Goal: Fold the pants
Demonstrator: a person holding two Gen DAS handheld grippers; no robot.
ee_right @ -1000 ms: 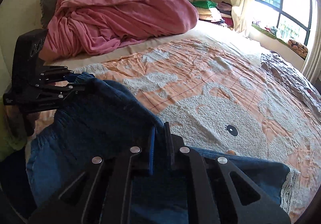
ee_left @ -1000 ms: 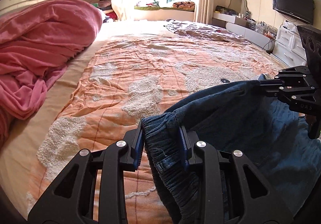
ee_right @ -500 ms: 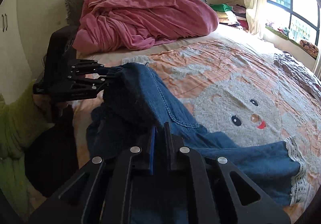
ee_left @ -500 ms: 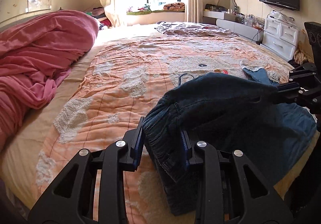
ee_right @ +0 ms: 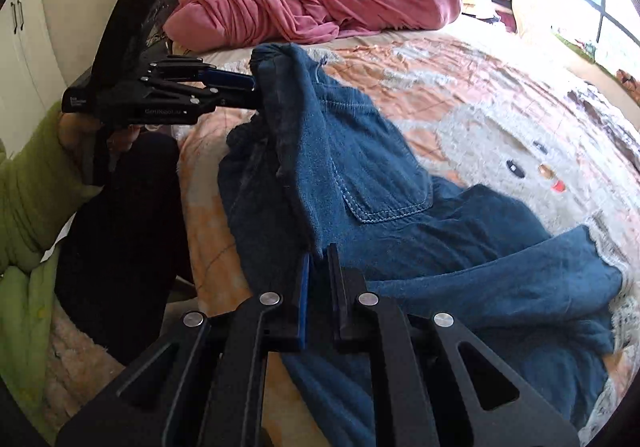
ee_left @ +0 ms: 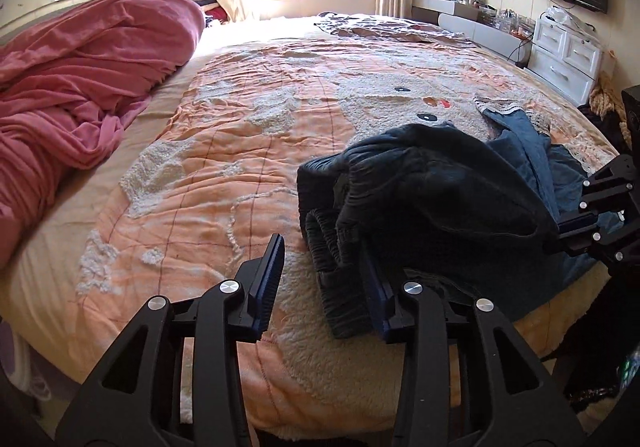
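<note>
The left gripper (ee_left: 320,279) has just been opening: its jaws stand apart, with the ribbed waistband (ee_left: 340,247) still between them, against one pad but free of the other. The pants (ee_right: 400,215), dark blue denim with a stitched pocket and lace-trimmed hems, lie bunched on the quilt's (ee_left: 240,151) near edge, legs running away to the right. The right gripper (ee_right: 318,287) is clamped on a fold of the pants and looks the nearer to their bulk.
</note>
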